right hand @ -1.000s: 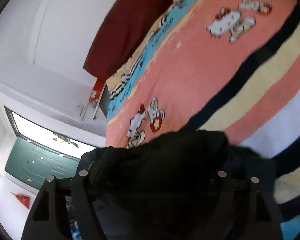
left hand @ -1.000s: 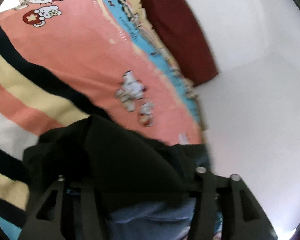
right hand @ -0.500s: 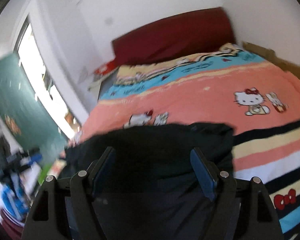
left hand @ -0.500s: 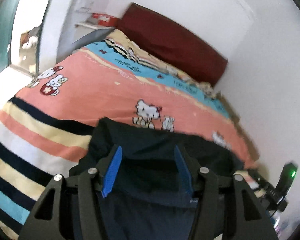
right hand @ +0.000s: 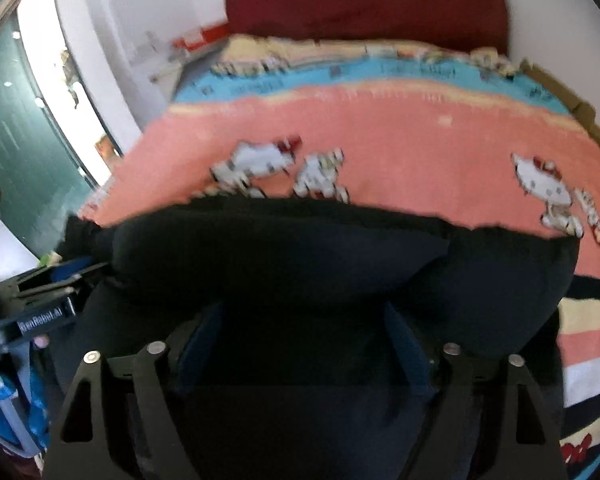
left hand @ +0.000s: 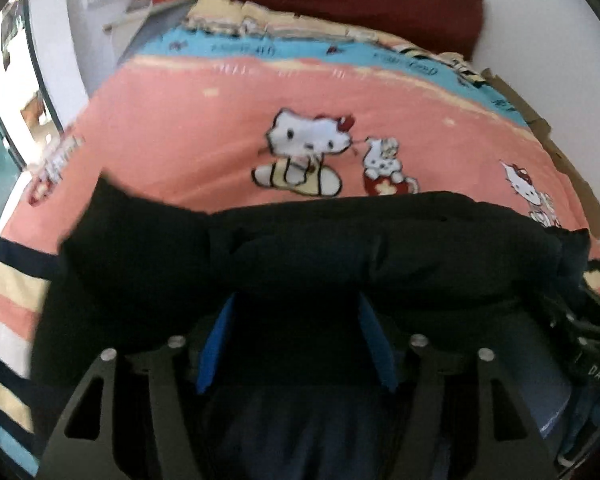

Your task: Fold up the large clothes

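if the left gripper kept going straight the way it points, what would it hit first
Most likely the dark garment bunched right ahead of the left gripper, lying on the pink blanket; depth is unclear.

- You get bright daylight from the window point(right hand: 40, 92) at the left, blown out to white.
- Your dark garment point(left hand: 300, 256) reads nearly black, folds lost.
- Motion blur smears the blanket point(right hand: 400, 148) prints; fisheye bends every edge.

Dark navy garment point(left hand: 380, 248): bulky, folded over into a thick roll; lies crosswise on the bed's near end.
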Demonstrator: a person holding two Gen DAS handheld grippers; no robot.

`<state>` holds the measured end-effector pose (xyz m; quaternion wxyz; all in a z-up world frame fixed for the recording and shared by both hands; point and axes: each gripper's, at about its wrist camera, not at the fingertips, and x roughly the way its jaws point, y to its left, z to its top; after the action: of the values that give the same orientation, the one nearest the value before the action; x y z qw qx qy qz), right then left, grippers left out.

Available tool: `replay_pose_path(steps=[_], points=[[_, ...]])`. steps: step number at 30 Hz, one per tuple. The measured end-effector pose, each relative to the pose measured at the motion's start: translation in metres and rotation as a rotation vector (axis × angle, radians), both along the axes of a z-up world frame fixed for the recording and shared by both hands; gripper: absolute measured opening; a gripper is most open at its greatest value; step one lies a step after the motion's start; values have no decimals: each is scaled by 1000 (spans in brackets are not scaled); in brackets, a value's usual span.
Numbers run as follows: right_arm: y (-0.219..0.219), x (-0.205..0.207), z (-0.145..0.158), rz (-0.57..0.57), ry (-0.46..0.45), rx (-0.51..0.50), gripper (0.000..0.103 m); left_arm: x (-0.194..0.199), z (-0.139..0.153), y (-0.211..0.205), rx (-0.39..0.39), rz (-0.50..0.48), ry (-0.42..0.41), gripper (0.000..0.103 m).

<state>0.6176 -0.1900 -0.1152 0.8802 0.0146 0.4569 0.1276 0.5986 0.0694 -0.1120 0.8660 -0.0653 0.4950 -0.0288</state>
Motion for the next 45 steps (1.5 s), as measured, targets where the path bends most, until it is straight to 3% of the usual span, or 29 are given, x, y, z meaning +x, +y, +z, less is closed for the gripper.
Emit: replay_pose_path(steps=[3, 10, 17, 31, 45], points=[[-5, 20, -19, -18, 54, 24, 84, 15, -15, 1, 1, 12, 19, 63], [-4, 38, -43, -35, 81, 25, 86, 33, -36, -5, 42, 17, 32, 63], [-3, 44, -58, -42, 44, 53, 87, 31, -44, -8, 59, 27, -1, 63], [-7, 32, -68, -50, -68, 98, 87, 8, -48, -25, 170, 83, -186, 63], [-11, 26, -66, -44, -95, 149, 87, 0, -47, -26, 183, 93, -220, 63]])
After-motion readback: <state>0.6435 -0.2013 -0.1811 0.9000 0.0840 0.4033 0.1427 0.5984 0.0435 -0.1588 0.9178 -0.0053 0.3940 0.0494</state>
